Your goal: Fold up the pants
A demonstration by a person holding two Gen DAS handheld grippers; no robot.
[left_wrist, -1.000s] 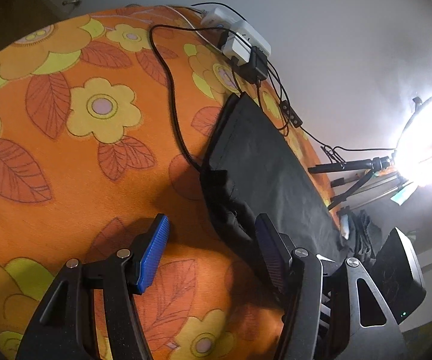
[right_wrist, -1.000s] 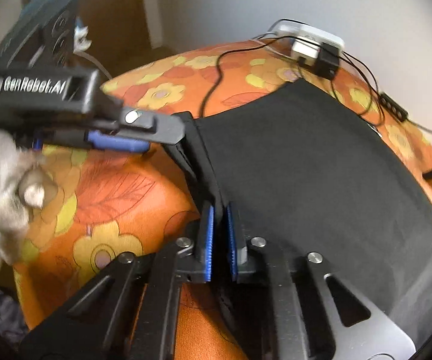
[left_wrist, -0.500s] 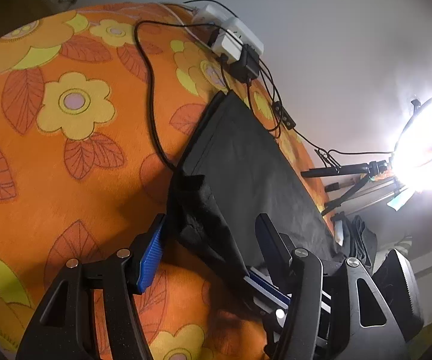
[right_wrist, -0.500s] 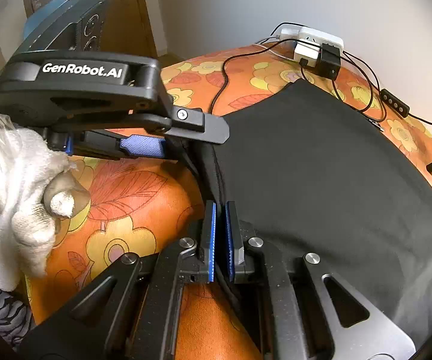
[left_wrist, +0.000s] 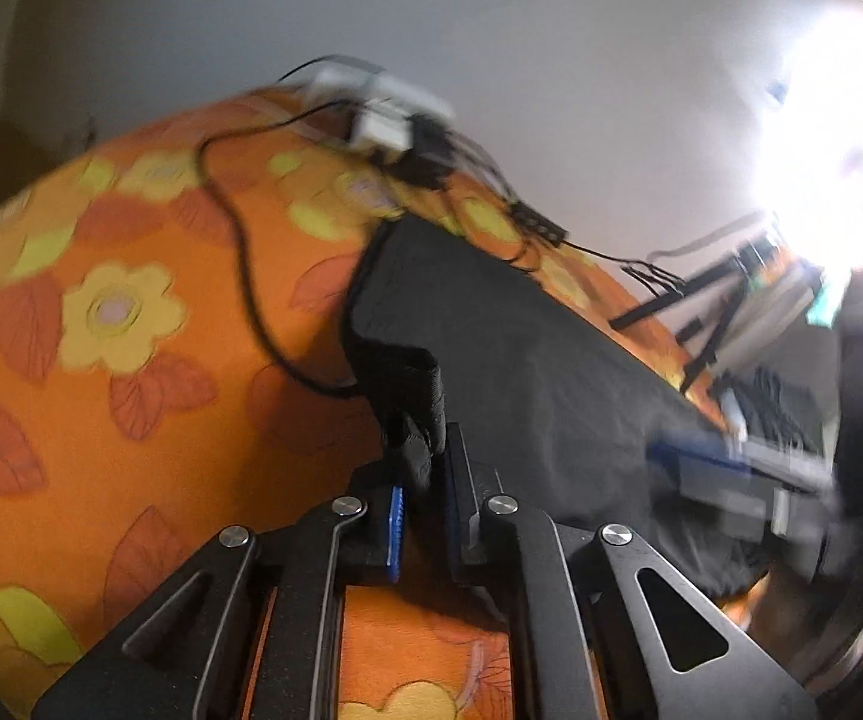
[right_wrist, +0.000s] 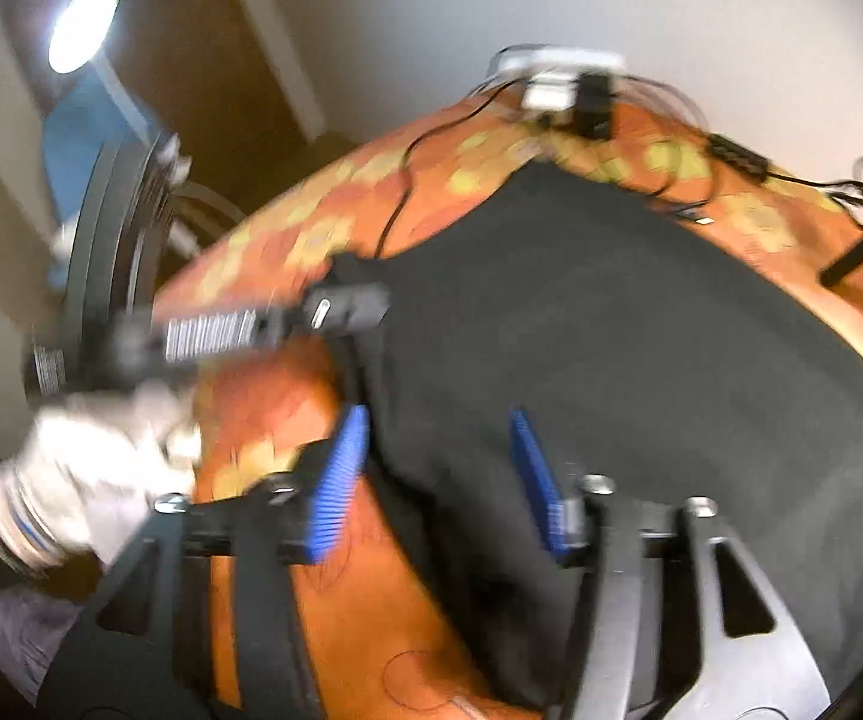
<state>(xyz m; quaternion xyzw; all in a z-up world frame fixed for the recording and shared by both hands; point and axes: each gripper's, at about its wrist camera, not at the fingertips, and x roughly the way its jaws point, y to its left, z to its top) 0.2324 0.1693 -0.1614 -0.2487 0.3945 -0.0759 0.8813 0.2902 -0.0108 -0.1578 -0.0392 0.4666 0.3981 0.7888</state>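
Since half second ago: left gripper (left_wrist: 422, 495) closed onto pants (left_wrist: 527, 372) edge, fingers clamped on bunched black fabric; right gripper (right_wrist: 437, 468) let go, fingers now wide apart astride same edge. Both views blurred by motion. Pants lie spread flat over orange floral bed (left_wrist: 131, 360), reaching toward far edge near power strip (left_wrist: 383, 108). Progress judgement: early; no fold visible yet, hem just lifted, all folds remain.

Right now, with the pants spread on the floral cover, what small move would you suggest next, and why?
Probably re-close the right gripper on the pants edge: its fingers are open astride the fabric, while the left gripper alone pinches a bunched corner.
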